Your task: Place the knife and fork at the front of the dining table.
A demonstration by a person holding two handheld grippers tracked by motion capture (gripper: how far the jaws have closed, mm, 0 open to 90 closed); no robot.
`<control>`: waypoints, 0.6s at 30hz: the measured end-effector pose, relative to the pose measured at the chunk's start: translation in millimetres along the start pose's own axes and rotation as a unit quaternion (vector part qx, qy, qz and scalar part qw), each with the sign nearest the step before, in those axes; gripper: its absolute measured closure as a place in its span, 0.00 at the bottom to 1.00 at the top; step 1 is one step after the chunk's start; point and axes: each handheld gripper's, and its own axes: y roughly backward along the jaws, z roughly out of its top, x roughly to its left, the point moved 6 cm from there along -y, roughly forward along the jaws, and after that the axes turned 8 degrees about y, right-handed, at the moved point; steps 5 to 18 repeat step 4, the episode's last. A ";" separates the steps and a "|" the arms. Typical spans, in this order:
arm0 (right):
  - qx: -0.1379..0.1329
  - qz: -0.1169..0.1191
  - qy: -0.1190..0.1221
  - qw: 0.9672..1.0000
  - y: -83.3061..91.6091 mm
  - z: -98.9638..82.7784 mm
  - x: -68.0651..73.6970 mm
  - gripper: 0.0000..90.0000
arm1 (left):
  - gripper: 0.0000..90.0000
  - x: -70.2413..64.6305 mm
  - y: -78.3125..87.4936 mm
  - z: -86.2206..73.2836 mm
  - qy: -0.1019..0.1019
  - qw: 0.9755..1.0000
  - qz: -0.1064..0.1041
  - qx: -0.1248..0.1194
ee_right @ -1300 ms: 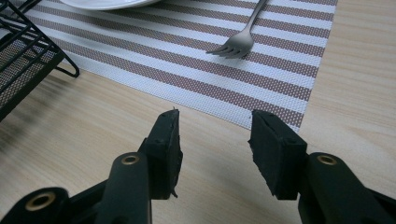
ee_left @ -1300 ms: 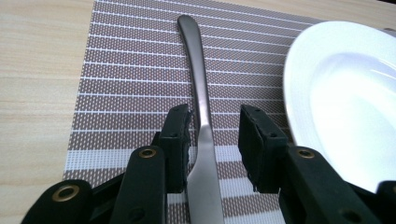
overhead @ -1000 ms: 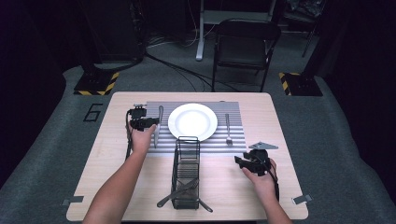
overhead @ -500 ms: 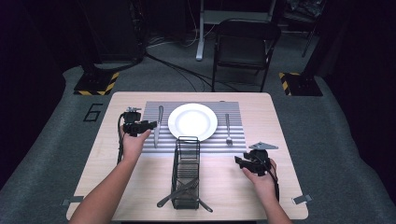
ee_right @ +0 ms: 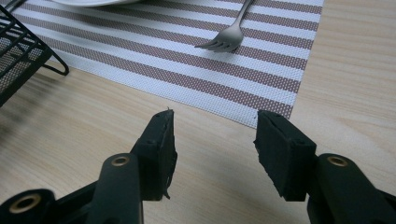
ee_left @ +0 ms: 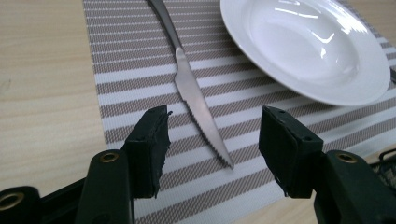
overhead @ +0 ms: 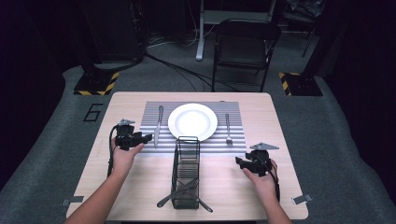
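Dark room, grey carpet floor [overhead: 327, 140], black folding chair [overhead: 245, 46] behind wooden table [overhead: 261, 107], floor cables [overhead: 177, 70]

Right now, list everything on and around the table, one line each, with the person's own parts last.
placemat: one, grey-and-white striped, far middle of the table
plate: one, white, centre of the placemat
knife: one, silver, on the placemat left of the plate
fork: one, silver, on the placemat right of the plate
wire caddy: one, black, near middle of the table, dark utensils sticking out at its near end
table: one, light wood
chair: one, black, on the floor beyond the table
left gripper: black, jaws open and empty, by the knife's tip
right gripper: black, jaws open and empty, over bare wood
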 end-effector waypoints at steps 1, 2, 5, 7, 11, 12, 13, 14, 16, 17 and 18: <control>0.003 -0.001 0.001 1.000 -0.3 -0.5 0.1 0.51 | 0.46 2.2 1.0 -3.1 -0.001 1.000 0.000 0.001; 0.003 -0.003 0.003 1.000 -0.8 -0.8 0.2 0.50 | 0.46 4.0 2.0 -6.3 0.000 1.000 -0.001 0.001; 0.001 -0.008 0.008 1.000 -1.8 -0.9 0.5 0.48 | 0.45 8.6 4.2 -12.0 -0.005 1.000 0.003 0.002; 0.001 -0.008 0.008 1.000 -1.8 -0.9 0.5 0.48 | 0.45 8.6 4.2 -12.0 -0.005 1.000 0.003 0.002; 0.001 -0.008 0.008 1.000 -1.8 -0.9 0.5 0.48 | 0.45 8.6 4.2 -12.0 -0.005 1.000 0.003 0.002; 0.001 -0.008 0.008 1.000 -1.8 -0.9 0.5 0.48 | 0.45 8.6 4.2 -12.0 -0.005 1.000 0.003 0.002; 0.001 -0.008 0.008 1.000 -1.8 -0.9 0.5 0.48 | 0.45 8.6 4.2 -12.0 -0.005 1.000 0.003 0.002; 0.001 -0.008 0.008 1.000 -1.8 -0.9 0.5 0.48 | 0.45 8.6 4.2 -12.0 -0.005 1.000 0.003 0.002; 0.001 -0.008 0.008 1.000 -1.8 -0.9 0.5 0.48 | 0.45 8.6 4.2 -12.0 -0.005 1.000 0.003 0.002; 0.001 -0.008 0.008 1.000 -1.8 -0.9 0.5 0.48 | 0.45 8.6 4.2 -12.0 -0.005 1.000 0.003 0.002; 0.001 -0.008 0.008 1.000 -1.8 -0.9 0.5 0.48 | 0.45 8.6 4.2 -12.0 -0.005 1.000 0.003 0.002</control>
